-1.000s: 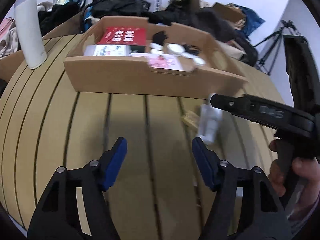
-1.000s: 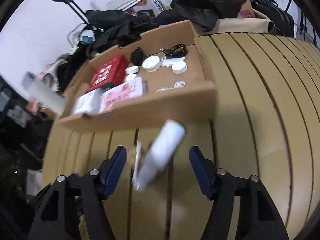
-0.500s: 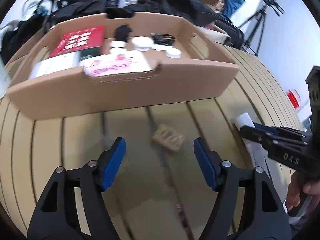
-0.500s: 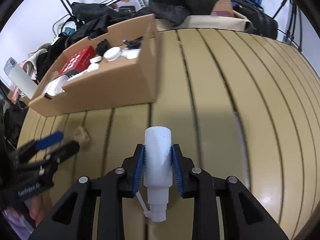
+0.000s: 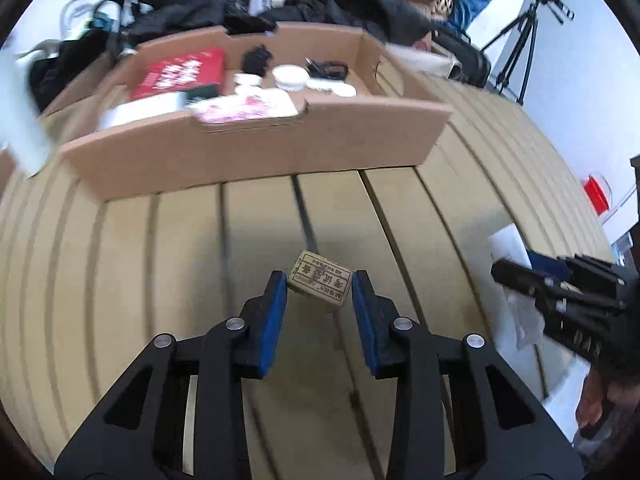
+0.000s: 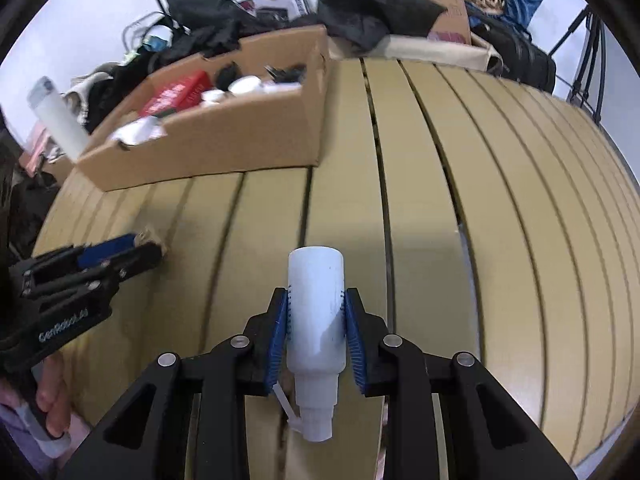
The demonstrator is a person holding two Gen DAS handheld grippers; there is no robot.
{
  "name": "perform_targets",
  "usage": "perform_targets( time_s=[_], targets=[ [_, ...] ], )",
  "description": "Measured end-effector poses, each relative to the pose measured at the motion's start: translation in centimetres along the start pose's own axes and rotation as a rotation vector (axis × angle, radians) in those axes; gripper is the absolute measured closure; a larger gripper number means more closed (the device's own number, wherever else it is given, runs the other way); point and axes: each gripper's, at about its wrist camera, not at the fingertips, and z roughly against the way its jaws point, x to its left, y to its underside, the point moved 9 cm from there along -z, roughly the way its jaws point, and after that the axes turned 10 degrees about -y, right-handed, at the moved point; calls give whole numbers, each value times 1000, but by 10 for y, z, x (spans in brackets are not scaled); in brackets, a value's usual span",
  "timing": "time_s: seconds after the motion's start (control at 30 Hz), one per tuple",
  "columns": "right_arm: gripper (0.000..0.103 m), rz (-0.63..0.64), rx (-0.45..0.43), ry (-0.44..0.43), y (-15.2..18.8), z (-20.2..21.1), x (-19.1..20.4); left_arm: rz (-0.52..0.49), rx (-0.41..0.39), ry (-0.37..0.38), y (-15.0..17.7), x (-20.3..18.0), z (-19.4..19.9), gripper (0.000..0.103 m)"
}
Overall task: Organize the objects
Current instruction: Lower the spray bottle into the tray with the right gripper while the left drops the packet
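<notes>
The left gripper (image 5: 319,294) has its blue-padded jaws at a narrow opening, one on each side of a small tan cardboard box with dark printed characters (image 5: 321,282). This small box lies on the yellow slatted table (image 5: 180,264), and its near corners are just at the pad tips; I cannot tell if the pads already touch it.

The right gripper (image 6: 316,312) holds a white plastic bottle with a narrow neck (image 6: 316,312) between its blue pads. The bottle points its flat bottom away from the camera and its neck toward it, and a thin white strap hangs beside the neck. In the left wrist view the same bottle (image 5: 507,242) shows at the right edge, between the black fingers of the right gripper (image 5: 532,270).

Further back on the table stands a large open brown cardboard tray (image 5: 256,168). Inside it I see a red flat box with white letters (image 5: 180,70), a pink and white packet (image 5: 240,108), some round white lids (image 5: 290,76) and a black cable (image 5: 326,68). A white cylinder bottle (image 6: 58,118) stands to the left of the tray. Behind the table there are dark bags and clothes (image 6: 368,4) and a black tripod (image 5: 520,46).
</notes>
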Motion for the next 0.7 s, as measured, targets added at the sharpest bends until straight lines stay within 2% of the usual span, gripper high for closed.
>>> perform_targets(
  time_s=[0.13,0.2,0.33,0.43,0.57,0.67,0.7],
  targets=[
    [73,57,-55,-10,18,57,26,138,10,118,34,19,70,73],
    [73,61,-82,-41,30,84,39,173,-34,116,47,30,107,73],
    [73,44,-124,-76,58,125,60,158,-111,121,55,36,158,73],
    [73,28,-146,-83,69,139,68,125,-173,92,49,34,178,73],
    [73,36,-159,-79,66,145,73,125,-213,166,35,29,189,73],
    [73,38,-169,-115,45,140,74,104,-221,211,4,28,187,73],
    [73,35,-170,-129,27,137,73,99,-223,217,-14,29,185,73]
  ],
)
